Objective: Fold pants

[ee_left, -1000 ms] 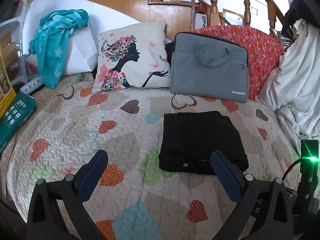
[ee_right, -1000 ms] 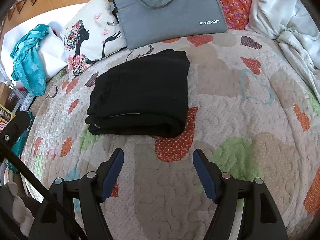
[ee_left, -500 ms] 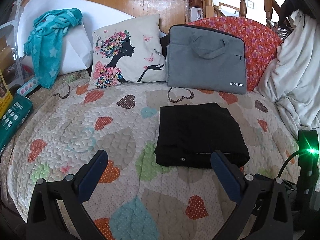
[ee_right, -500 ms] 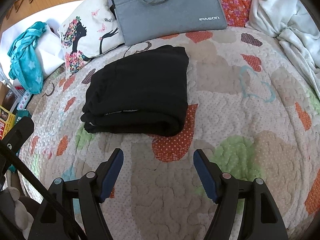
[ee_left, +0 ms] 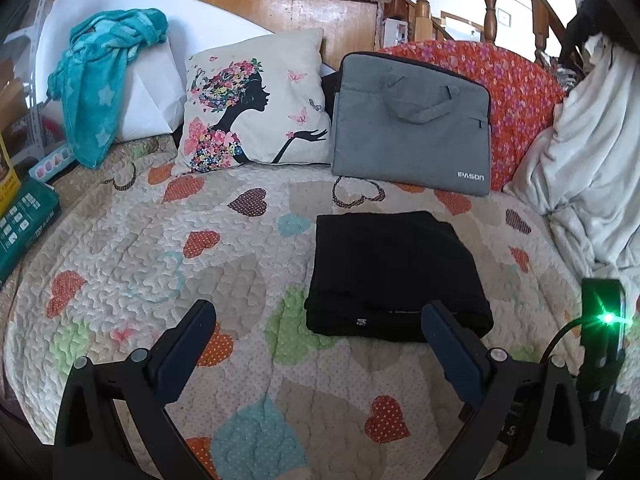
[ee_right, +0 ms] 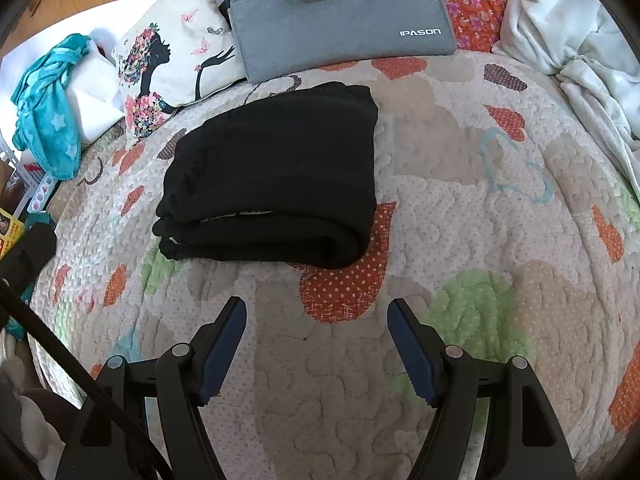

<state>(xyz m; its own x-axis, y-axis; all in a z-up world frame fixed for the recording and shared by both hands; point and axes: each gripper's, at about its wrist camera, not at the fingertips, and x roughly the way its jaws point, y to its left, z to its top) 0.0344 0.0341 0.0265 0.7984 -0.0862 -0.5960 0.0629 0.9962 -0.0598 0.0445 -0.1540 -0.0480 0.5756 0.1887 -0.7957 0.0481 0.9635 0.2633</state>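
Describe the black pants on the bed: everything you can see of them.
The black pants lie folded into a compact, roughly rectangular stack of several layers on the heart-patterned quilt. The fabric looks soft, thick and matte. The near edge shows stacked folds, with a thin pale strip between layers and a small white tag. Nothing rests on them; both grippers stand open, short of them. The grey laptop bag stands just behind, apart.
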